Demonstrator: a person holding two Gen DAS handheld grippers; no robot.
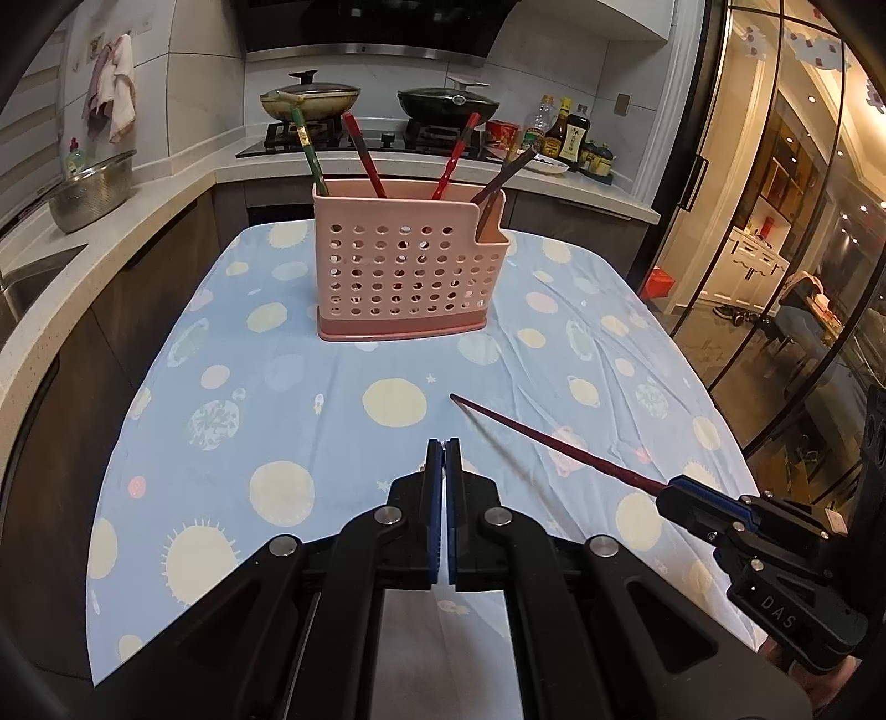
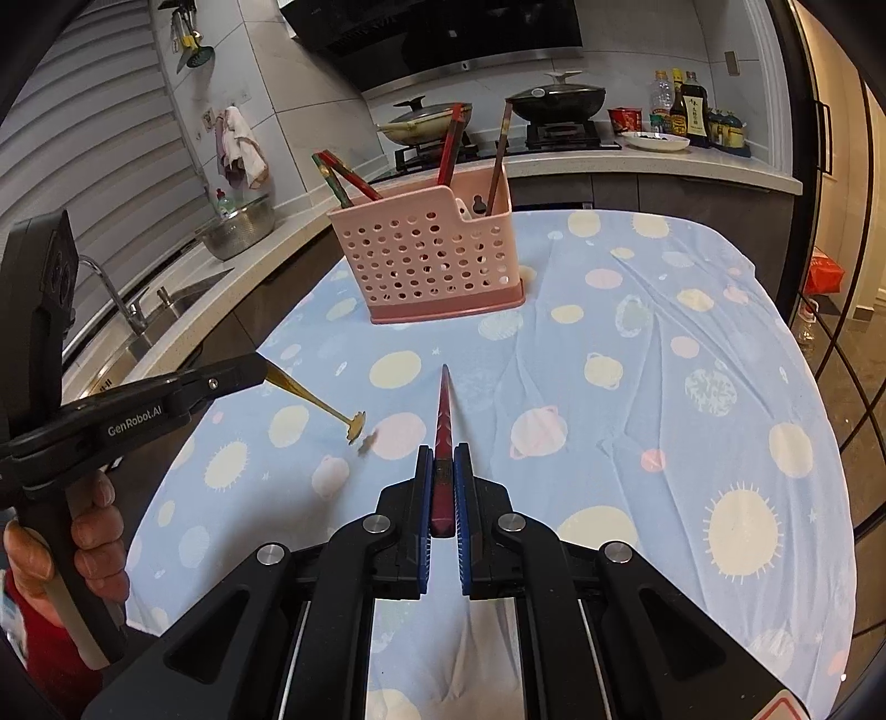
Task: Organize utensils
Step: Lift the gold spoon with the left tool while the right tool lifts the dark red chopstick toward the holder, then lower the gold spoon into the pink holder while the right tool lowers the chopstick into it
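The chopstick [image 2: 444, 437], clamped in the right gripper [image 2: 443, 487], points straight ahead toward the basket [image 2: 426, 260]; the left gripper [image 2: 252, 376] pinches a small gold fork [image 2: 326, 410].

The stove [image 1: 354, 141] sits on the counter at the far side of the room and serves as the reference. On its left burner rests a lidded cream pan [image 1: 310, 99]; on its right burner, a lidded black wok [image 1: 448, 102]. Right of the stove stand a red tub [image 1: 503, 133], several sauce bottles [image 1: 565, 133] and a white dish [image 1: 545, 164]. A range hood [image 1: 376, 27] hangs above the stove. Left of the stove, cloths [image 1: 113, 88] hang on the wall, with a steel colander [image 1: 91, 191] on the counter below and a sink with faucet [image 2: 119, 302] nearer still.
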